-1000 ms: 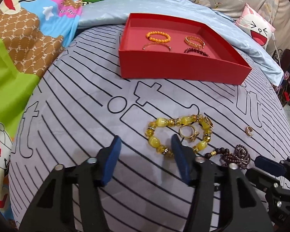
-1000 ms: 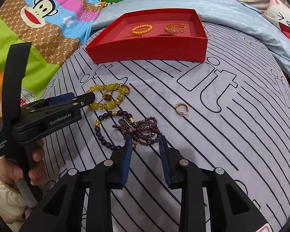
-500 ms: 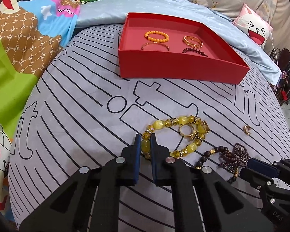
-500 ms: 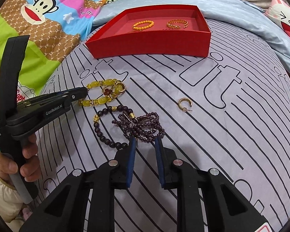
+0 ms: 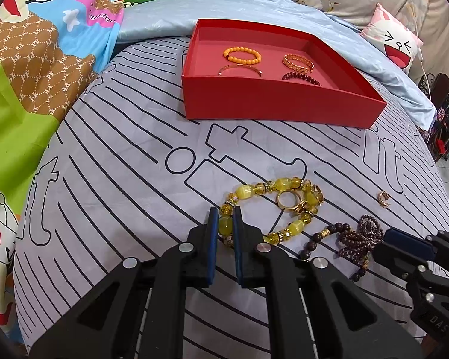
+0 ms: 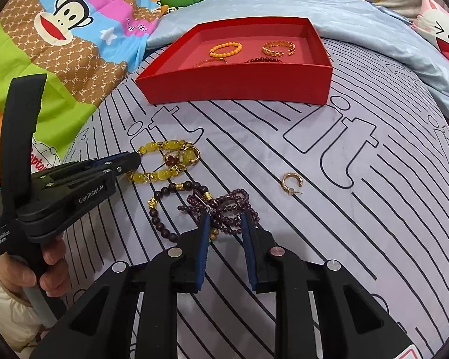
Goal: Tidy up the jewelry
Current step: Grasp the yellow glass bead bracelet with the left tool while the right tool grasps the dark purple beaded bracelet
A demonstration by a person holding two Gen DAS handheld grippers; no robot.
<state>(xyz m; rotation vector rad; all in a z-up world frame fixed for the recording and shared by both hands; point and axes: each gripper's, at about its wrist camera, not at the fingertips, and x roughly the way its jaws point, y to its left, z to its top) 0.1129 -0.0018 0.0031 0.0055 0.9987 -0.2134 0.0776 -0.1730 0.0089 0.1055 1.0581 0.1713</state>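
A yellow bead bracelet [image 5: 284, 184] lies on the striped grey bedsheet with a gold ring [image 5: 280, 200] inside its loop. My left gripper [image 5: 224, 212] is shut on one of its yellow beads at the near left. To the right lie a dark brown bead bracelet [image 6: 161, 227] and a bundle of purple beads [image 6: 224, 206]. My right gripper [image 6: 224, 218] is shut on the near edge of the purple bundle. A gold hoop earring [image 6: 291, 182] lies alone further right. The red box [image 5: 269, 101] stands at the far side.
The box holds an orange bead bracelet [image 5: 242, 53], a gold chain bracelet [image 5: 297, 61], a thin gold bangle [image 5: 239, 70] and a dark red bead bracelet [image 5: 299, 76]. A cartoon quilt [image 6: 60, 45] and a blue sheet [image 5: 254, 6] border the bed. A hand [image 6: 54, 266] holds the left gripper.
My left gripper's jaws went from wide apart to shut on a yellow bead. My right gripper's jaws narrowed and slid forward onto the purple beads.
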